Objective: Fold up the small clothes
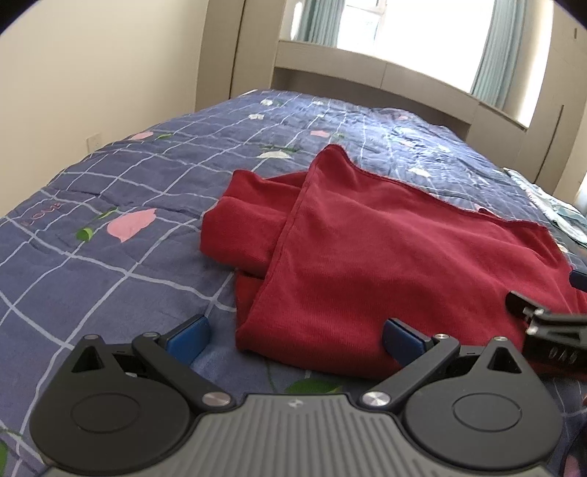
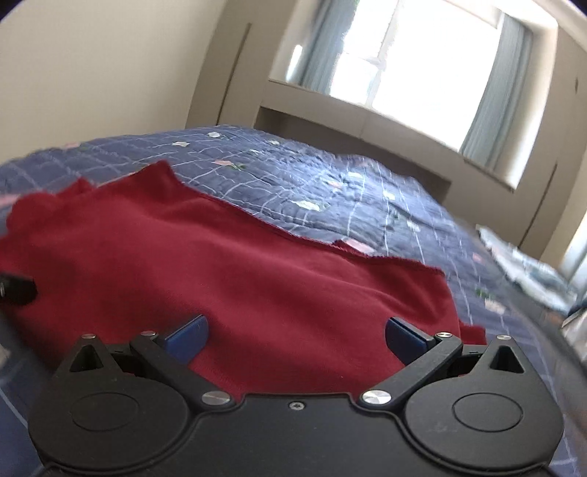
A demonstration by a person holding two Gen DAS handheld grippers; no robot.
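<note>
On blue quilt, folded red garment, both tongs spread.

One red garment lies on one bed, with two hand-held grippers over it.

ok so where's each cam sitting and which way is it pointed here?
Left wrist: on the left hand-held gripper, low over the bed, facing the window; open blue pads straddle the red garment's near-left edge; the right hand-held gripper pokes in at right.
Right wrist: on the right hand-held gripper, same heading, pads open over the garment; the left one's tip shows at left.
Shared: garment, blue checked quilt, window.
</note>
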